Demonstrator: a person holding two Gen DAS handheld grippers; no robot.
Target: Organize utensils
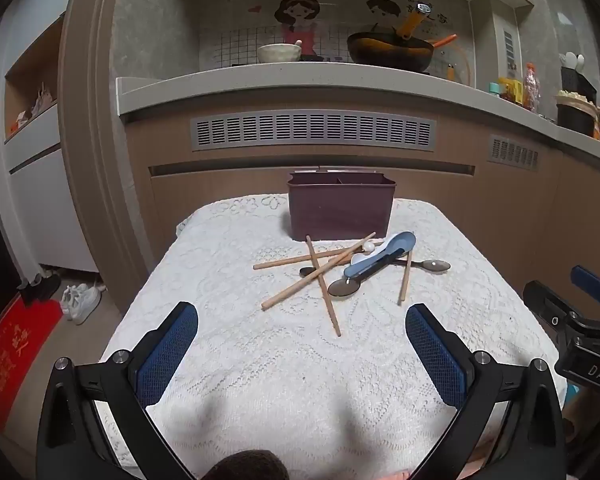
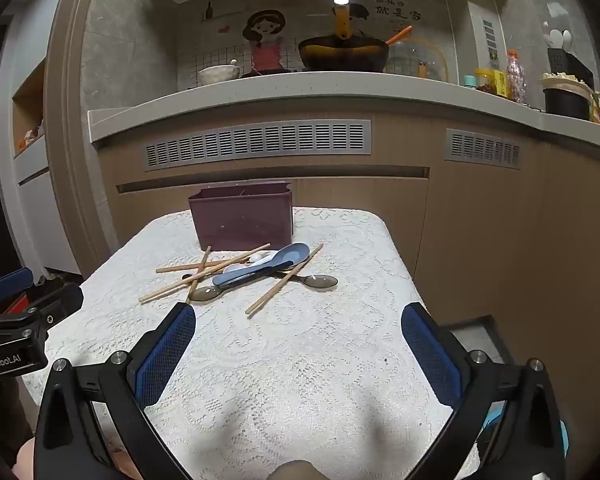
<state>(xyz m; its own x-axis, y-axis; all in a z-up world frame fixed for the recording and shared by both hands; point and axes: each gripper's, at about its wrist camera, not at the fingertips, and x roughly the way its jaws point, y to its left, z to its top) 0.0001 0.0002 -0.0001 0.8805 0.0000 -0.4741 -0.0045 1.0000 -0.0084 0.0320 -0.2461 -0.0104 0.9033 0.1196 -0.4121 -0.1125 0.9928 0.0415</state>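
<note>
1. Several utensils lie in one loose heap on the white lace tablecloth (image 1: 260, 360), just in front of the dark maroon rectangular plastic utensil holder (image 1: 341, 212).
2. Heap contents: light wooden chopsticks (image 1: 323, 286) crossing each other, a blue plastic spoon (image 1: 381, 260) on top, a white ceramic spoon (image 1: 359, 258) partly under it, two dark metal spoons (image 1: 343, 287) with bowls pointing opposite ways.
3. One chopstick lies apart on the right side of the heap, leaning on the far metal spoon's handle; exact contact unclear.
4. Maroon holder stands upright at the far edge of the table, an inner divider visible at its rim; nothing seen sticking out.
5. Left gripper (image 1: 301, 336): blue-padded fingers spread wide, holding nothing, above the cloth, near side of the heap.
6. Right gripper (image 2: 298, 332): fingers spread wide too, nothing between them, heap ahead and slightly left.
7. Each gripper shows at the edge of the other's view; side by side, apart.
8. Behind the table: wood-tone cabinet with grey vent grilles (image 1: 313, 130), pale countertop (image 1: 300, 80) carrying a black wok (image 1: 389, 54) and a white bowl (image 1: 278, 53).
9. White sneakers (image 1: 80, 300) and a red mat (image 1: 12, 356) on the floor at left.
</note>
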